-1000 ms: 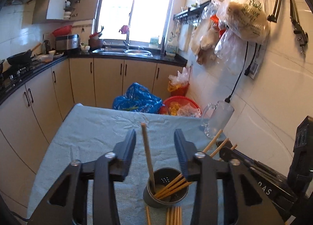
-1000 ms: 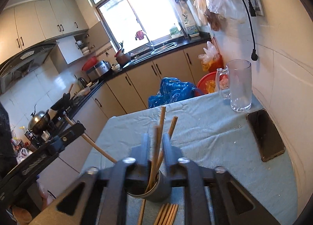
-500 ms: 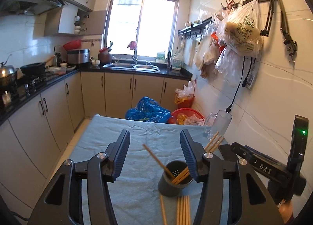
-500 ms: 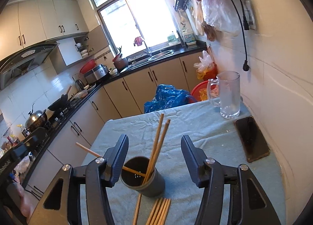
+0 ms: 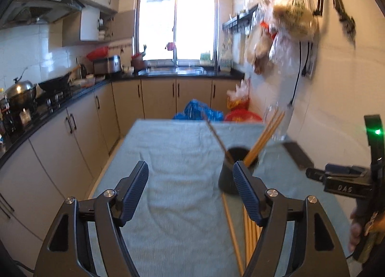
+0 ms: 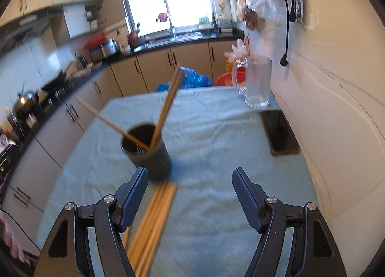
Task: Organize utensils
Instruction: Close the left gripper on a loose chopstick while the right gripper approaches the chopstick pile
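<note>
A dark round utensil holder [image 6: 146, 151] stands on the table with three wooden chopsticks [image 6: 166, 106] leaning in it; it also shows in the left wrist view [image 5: 234, 168]. Several loose chopsticks [image 6: 154, 219] lie flat on the cloth in front of it, seen too in the left wrist view [image 5: 245, 228]. My left gripper [image 5: 190, 190] is open and empty, the holder just beyond its right finger. My right gripper [image 6: 190, 192] is open and empty, above the cloth with the loose chopsticks at its left finger.
A light blue cloth covers the table [image 6: 216, 137]. A clear glass mug [image 6: 257, 84] and a dark phone [image 6: 280, 132] sit near the tiled wall on the right. Kitchen cabinets [image 5: 72, 132] run along the left. Blue and red bags [image 5: 199, 113] lie beyond the table's far end.
Both grippers have opened and pulled back from the holder. The chopsticks they held over it one second ago now stand in the holder.
</note>
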A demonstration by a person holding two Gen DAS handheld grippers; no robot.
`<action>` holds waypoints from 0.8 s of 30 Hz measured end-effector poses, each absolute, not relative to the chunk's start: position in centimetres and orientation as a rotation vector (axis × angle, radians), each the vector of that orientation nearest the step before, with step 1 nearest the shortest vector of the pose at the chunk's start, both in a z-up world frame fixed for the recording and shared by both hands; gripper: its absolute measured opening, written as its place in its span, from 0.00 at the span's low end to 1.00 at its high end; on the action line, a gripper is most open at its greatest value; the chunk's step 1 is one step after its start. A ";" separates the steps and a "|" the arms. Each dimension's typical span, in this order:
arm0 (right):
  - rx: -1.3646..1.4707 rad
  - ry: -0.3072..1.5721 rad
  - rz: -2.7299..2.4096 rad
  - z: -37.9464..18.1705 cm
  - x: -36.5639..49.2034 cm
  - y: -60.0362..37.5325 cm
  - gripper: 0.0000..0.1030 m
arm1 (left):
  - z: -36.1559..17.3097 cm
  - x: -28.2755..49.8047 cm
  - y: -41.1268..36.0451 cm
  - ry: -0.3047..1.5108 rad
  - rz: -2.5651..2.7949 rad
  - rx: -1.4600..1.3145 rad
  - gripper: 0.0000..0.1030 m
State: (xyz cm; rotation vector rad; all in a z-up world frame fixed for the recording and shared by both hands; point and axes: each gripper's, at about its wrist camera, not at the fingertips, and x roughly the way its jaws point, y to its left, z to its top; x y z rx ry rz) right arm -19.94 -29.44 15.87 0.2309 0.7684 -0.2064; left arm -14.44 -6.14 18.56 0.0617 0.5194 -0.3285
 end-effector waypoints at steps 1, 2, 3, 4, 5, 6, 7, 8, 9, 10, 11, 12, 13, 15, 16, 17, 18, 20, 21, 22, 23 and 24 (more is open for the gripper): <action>0.217 0.792 -0.204 15.3 -20.2 -29.4 0.77 | 17.9 -14.4 -6.1 0.546 -0.330 0.066 0.70; 0.198 0.819 -0.203 14.8 -20.4 -29.5 0.77 | 17.2 -14.4 -6.0 0.571 -0.331 0.068 0.70; 0.180 0.843 -0.204 14.2 -20.5 -29.5 0.77 | 16.7 -14.2 -6.0 0.590 -0.332 0.066 0.70; 0.161 0.872 -0.207 13.4 -20.7 -29.5 0.77 | 15.9 -14.0 -5.9 0.622 -0.336 0.062 0.70; 0.146 0.903 -0.208 12.8 -20.7 -29.5 0.77 | 15.2 -13.7 -5.9 0.647 -0.340 0.058 0.70; 0.140 0.930 -0.205 11.9 -20.9 -29.6 0.77 | 14.1 -13.3 -5.9 0.685 -0.349 0.049 0.70; 0.147 0.962 -0.196 10.8 -21.2 -29.8 0.77 | 13.0 -12.8 -6.1 0.727 -0.357 0.039 0.70; 0.168 0.982 -0.185 9.9 -21.4 -30.0 0.77 | 12.1 -12.4 -6.3 0.761 -0.364 0.032 0.70; 0.199 0.998 -0.170 9.0 -21.6 -30.2 0.77 | 11.0 -11.9 -6.7 0.799 -0.375 0.026 0.69; 0.222 1.008 -0.159 8.4 -21.7 -30.3 0.77 | 10.0 -11.4 -7.1 0.833 -0.385 0.023 0.69; 0.251 1.020 -0.145 7.6 -21.7 -30.4 0.77 | 8.7 -10.8 -7.8 0.874 -0.397 0.029 0.64; 0.277 1.032 -0.134 6.7 -21.8 -30.5 0.77 | 7.9 -10.5 -8.4 0.902 -0.402 0.041 0.55; 0.299 1.043 -0.124 6.0 -21.8 -30.5 0.77 | 7.0 -10.1 -8.9 0.934 -0.405 0.056 0.49; 0.326 1.061 -0.105 4.9 -21.6 -30.3 0.77 | 5.6 -9.4 -10.2 0.984 -0.428 0.077 0.38; 0.336 1.064 -0.098 4.5 -21.4 -30.3 0.75 | 5.2 -9.1 -10.8 0.994 -0.438 0.083 0.38; 0.338 1.064 -0.093 4.3 -21.2 -30.1 0.74 | 4.7 -8.9 -11.5 1.001 -0.443 0.087 0.38; 0.338 1.064 -0.087 4.3 -20.9 -29.7 0.73 | 4.5 -8.6 -12.0 1.005 -0.446 0.087 0.38; 0.341 1.060 -0.070 4.1 -20.5 -29.3 0.72 | 3.8 -8.1 -12.9 1.018 -0.459 0.082 0.38; 0.340 1.058 -0.062 4.1 -20.2 -29.1 0.70 | 3.6 -7.9 -13.3 1.023 -0.461 0.084 0.38; 0.334 1.056 -0.050 4.1 -20.0 -28.7 0.69 | 3.4 -7.7 -13.7 1.027 -0.458 0.093 0.38; 0.324 1.057 -0.042 4.1 -19.7 -28.1 0.69 | 3.1 -7.5 -14.1 1.031 -0.452 0.109 0.38; 0.309 1.058 -0.035 4.0 -19.5 -27.7 0.68 | 2.8 -7.2 -14.6 1.036 -0.446 0.126 0.38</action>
